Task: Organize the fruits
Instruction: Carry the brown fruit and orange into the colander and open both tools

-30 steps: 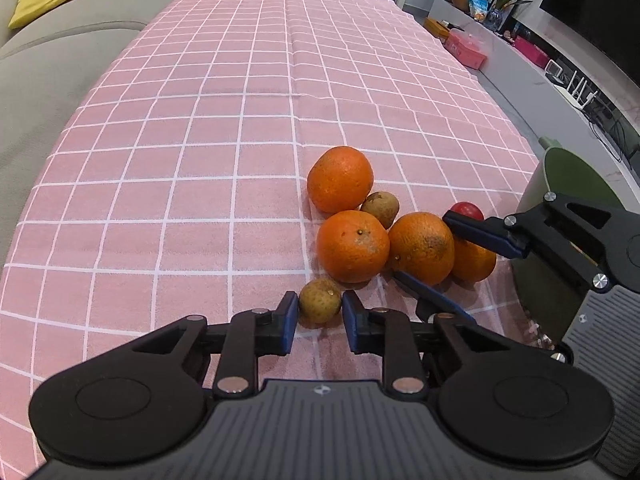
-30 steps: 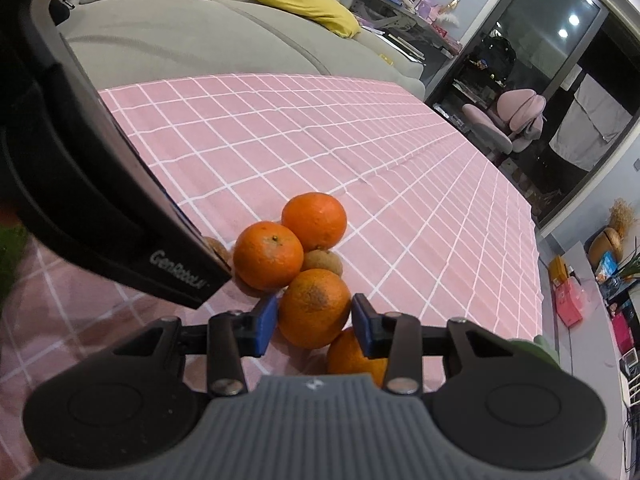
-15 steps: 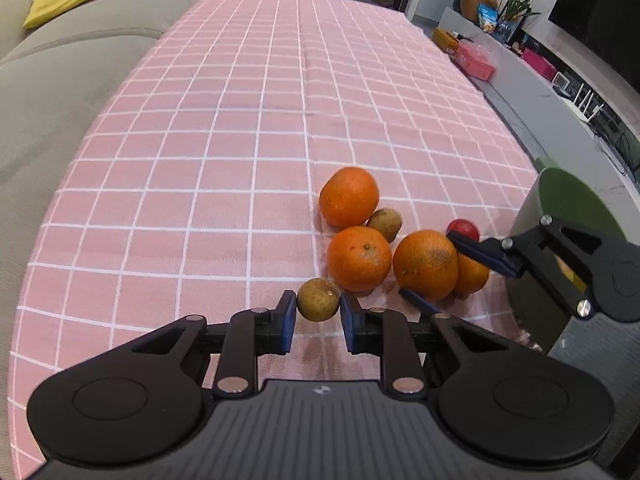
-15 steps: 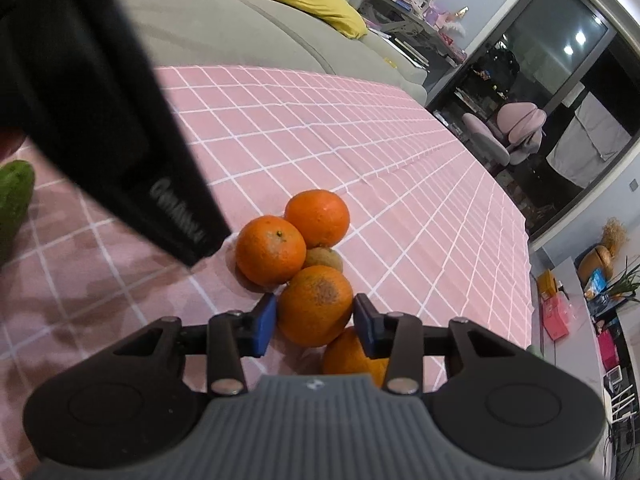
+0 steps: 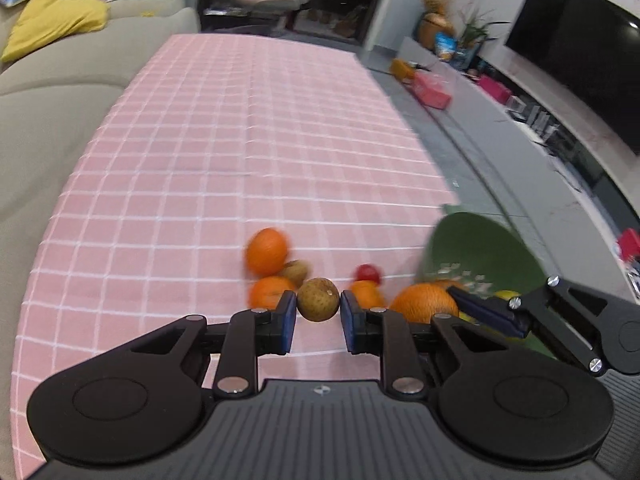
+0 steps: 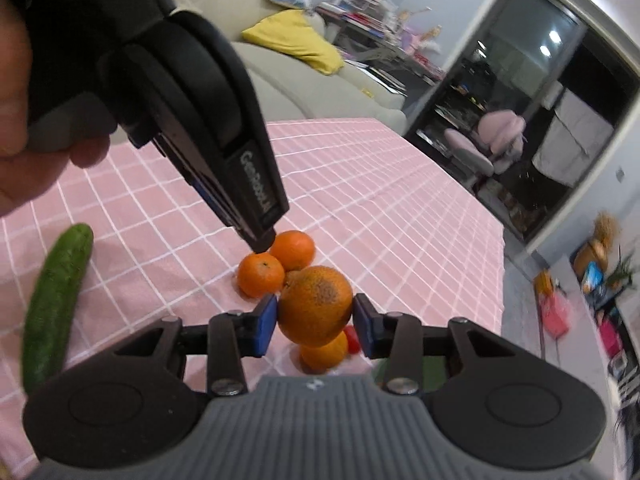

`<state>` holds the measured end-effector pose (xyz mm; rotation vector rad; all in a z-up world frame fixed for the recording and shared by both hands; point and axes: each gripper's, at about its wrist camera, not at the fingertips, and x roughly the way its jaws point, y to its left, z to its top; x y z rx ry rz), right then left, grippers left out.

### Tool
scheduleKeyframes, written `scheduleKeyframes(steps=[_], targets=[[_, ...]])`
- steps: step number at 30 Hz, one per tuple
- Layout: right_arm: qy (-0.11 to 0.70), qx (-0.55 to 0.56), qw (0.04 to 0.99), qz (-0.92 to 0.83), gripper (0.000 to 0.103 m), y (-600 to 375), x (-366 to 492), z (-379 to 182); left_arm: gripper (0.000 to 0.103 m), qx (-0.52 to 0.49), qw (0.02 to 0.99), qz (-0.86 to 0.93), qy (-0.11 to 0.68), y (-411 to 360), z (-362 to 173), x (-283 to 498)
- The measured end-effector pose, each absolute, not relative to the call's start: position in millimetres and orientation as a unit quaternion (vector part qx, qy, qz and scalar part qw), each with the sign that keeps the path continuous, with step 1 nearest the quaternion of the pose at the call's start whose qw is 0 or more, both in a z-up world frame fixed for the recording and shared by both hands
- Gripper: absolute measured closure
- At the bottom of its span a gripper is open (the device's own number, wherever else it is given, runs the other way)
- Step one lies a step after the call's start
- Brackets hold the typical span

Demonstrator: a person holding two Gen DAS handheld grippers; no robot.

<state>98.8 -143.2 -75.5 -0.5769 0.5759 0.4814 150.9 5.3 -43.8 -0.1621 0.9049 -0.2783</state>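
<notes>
Both grippers had lifted their fruit clear of the pink checked tablecloth [image 5: 200, 200]: the left gripper [image 5: 318, 316], narrowed to its tightest, pinched a small brown fruit [image 5: 318, 299], and the right gripper [image 6: 316, 320], only partly open, clamped a large orange [image 6: 315, 304] that a second before sat in the cluster. Two oranges [image 6: 276, 264] and a small red fruit [image 5: 368, 273] remained on the cloth near its right edge, beside the green bowl [image 5: 480, 248]. With both fruits airborne, the pickup appeared complete and delivery, probably to the bowl, seemed next.
</notes>
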Motion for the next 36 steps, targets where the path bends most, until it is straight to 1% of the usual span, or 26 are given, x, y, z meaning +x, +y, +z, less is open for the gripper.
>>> scheduleKeyframes(steps=[7,13,17,22,24,28,33,36], targets=[[0.339,-0.176,0.905,0.189,0.065,-210,95,-47,0.077,-0.073,0.868,-0.209,0.443,-47,-27,150],[0.372,-0.094,0.913,0.139,0.065,-267,101,-38,0.077,-0.055,0.848,-0.255,0.462,-88,-32,152],[0.387,-0.078,0.910,0.131,0.065,-287,109,-42,0.077,-0.048,0.832,-0.269,0.483,-106,-47,156],[0.406,-0.119,0.892,0.159,0.065,-295,118,-49,0.077,-0.022,0.817,-0.283,0.502,-126,-57,161],[0.429,-0.127,0.876,0.179,0.065,-300,123,-54,0.077,-0.007,0.811,-0.284,0.512,-131,-60,162],[0.490,-0.083,0.846,0.195,0.065,-307,136,-68,0.077,0.019,0.799,-0.275,0.534,-140,-69,168],[0.530,-0.015,0.828,0.184,0.065,-319,149,-81,0.077,0.020,0.784,-0.272,0.558,-143,-78,175],[0.543,-0.005,0.817,0.191,0.065,-317,155,-85,0.077,0.015,0.776,-0.261,0.574,-143,-84,181]])
